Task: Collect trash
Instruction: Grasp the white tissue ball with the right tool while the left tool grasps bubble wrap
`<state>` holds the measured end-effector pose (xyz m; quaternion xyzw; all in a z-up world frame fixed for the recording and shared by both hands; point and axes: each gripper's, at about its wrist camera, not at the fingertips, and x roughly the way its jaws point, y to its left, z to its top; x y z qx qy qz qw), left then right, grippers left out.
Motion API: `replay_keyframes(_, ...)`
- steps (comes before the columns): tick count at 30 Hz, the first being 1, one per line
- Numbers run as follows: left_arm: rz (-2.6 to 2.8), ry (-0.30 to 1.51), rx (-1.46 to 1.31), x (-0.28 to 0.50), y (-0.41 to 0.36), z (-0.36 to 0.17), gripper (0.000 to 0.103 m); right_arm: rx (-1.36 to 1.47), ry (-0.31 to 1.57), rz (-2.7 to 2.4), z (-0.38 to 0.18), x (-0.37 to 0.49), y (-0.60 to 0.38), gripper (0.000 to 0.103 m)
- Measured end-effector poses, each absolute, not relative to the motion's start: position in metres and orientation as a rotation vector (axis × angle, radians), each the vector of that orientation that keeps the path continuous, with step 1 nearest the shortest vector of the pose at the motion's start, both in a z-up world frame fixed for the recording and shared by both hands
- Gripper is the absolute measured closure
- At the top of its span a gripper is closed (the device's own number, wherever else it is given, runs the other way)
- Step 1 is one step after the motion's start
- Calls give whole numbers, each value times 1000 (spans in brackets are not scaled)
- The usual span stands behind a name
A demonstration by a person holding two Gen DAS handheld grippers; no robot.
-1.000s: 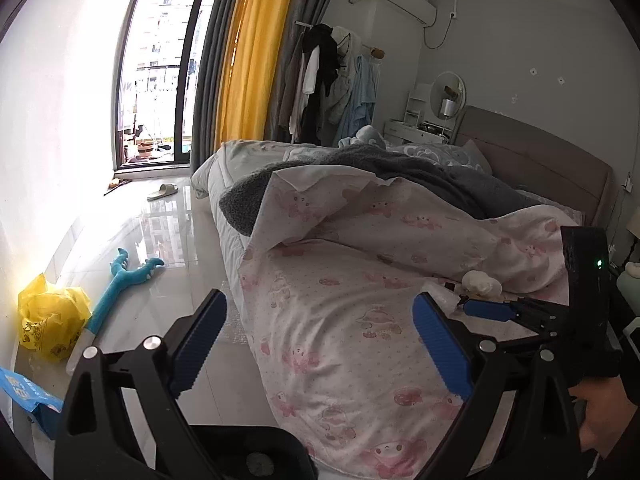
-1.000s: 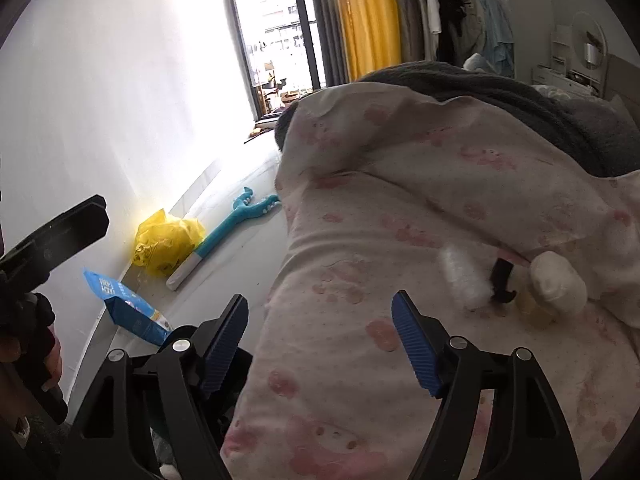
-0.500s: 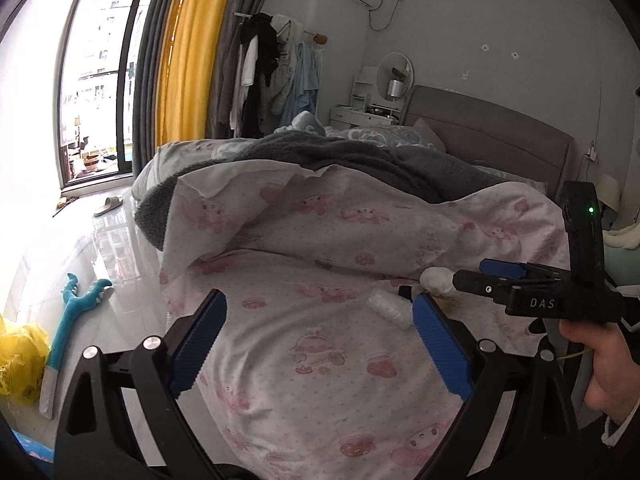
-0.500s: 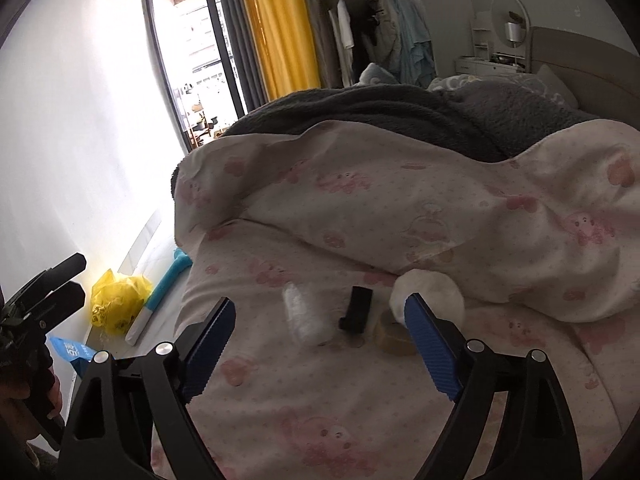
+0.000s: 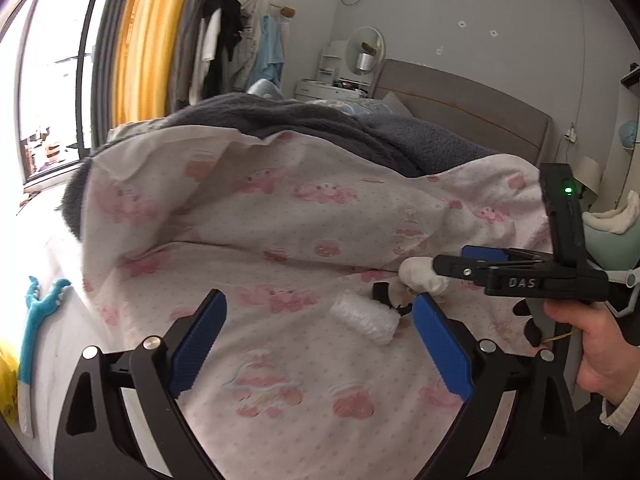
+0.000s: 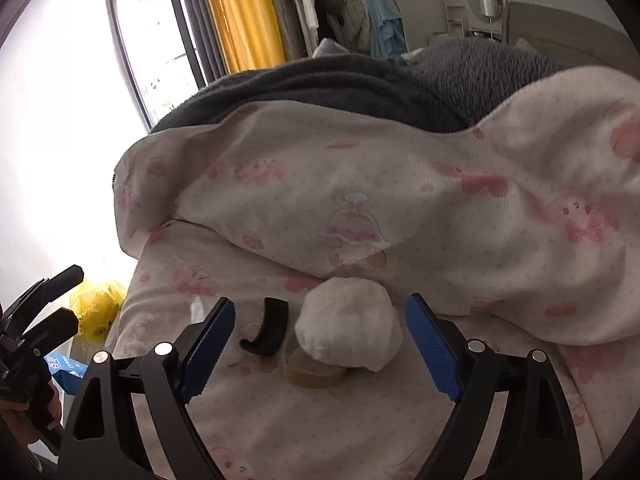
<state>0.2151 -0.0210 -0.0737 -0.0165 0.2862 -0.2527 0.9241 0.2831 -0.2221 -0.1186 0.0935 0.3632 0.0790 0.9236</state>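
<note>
Left view: closer to the bed than a second ago. Left gripper (image 5: 318, 340) fingers apart, empty, over the sheet (image 5: 280, 360). Plastic wad (image 5: 366, 317) lies just ahead.

Right view: right gripper (image 6: 320, 344) has closed in, fingers apart around tissue ball (image 6: 349, 329), which rests on tape roll (image 6: 314, 372); black clip (image 6: 267, 327) beside. Yellow bag (image 6: 96, 308) on floor, contents hidden.

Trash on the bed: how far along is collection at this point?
Nothing looks collected yet. In hand: the right gripper, open, brackets the white wad. Left: the wad, black clip, tape roll and plastic roll lie on the sheet. The left gripper is open, empty.
</note>
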Motion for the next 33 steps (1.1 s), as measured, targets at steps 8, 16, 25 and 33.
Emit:
replay_keyframes(8,-594,643,-4,233,-53,-90,7,203,799,191,-139,297,-236,15)
replay_keyframes(16,-622,696,26,242,-73,-107,8,201,825,219,-145,302,-236,27)
replay_keyframes(25,-640,729,53,247,-89,-118,10,192,825,231,-145,302,-236,48)
replay_keyframes(33,-640,761,61,255,-95,-129,18,187,754,240,-125,293,-243,48)
